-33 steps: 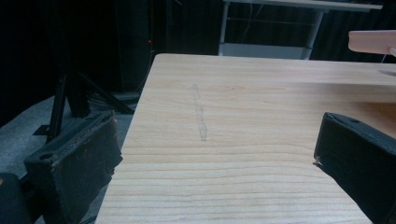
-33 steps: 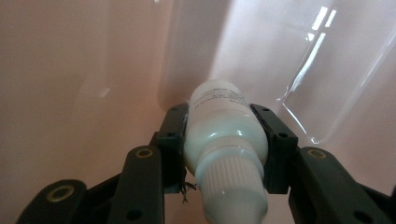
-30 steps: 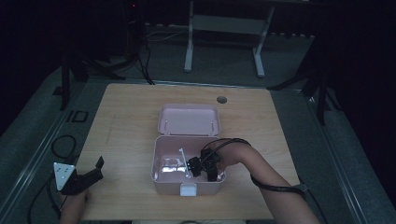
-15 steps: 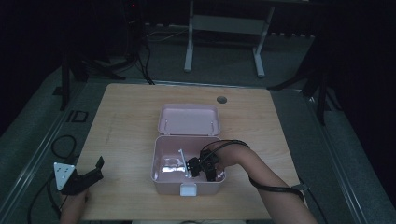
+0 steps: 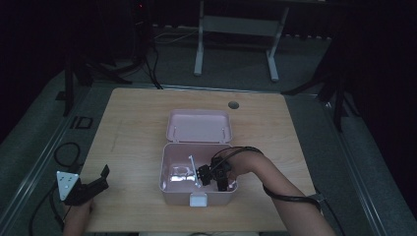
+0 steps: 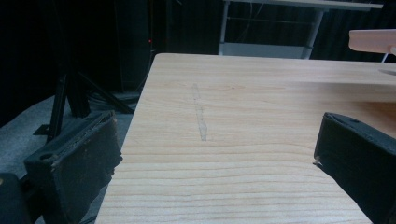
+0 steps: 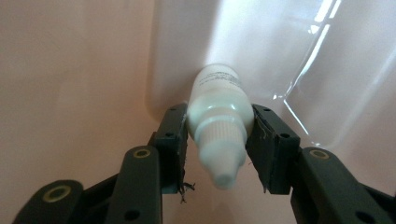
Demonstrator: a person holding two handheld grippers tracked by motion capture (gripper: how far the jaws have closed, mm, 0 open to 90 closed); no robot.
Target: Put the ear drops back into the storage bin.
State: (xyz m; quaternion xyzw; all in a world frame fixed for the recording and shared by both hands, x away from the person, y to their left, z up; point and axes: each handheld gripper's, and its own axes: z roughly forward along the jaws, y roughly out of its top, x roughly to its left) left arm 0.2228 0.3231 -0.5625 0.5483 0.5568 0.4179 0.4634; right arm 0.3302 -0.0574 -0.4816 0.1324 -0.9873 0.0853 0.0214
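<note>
My right tool (image 5: 200, 175) sits at the end of my right forearm (image 5: 290, 196), which comes in from the lower right, bent at the wrist so the tool points left and slightly down. Its cable loops over the wrist and trails back along the arm. In the right gripper view its two black pads (image 7: 173, 140) stand close together, clamped on what sits between them. My left tool (image 5: 101, 178) is well apart from the right, low at my left side, held in my left hand (image 5: 76, 214) and pointing forward and to the right. Its jaws stand wide, with nothing between them.
</note>
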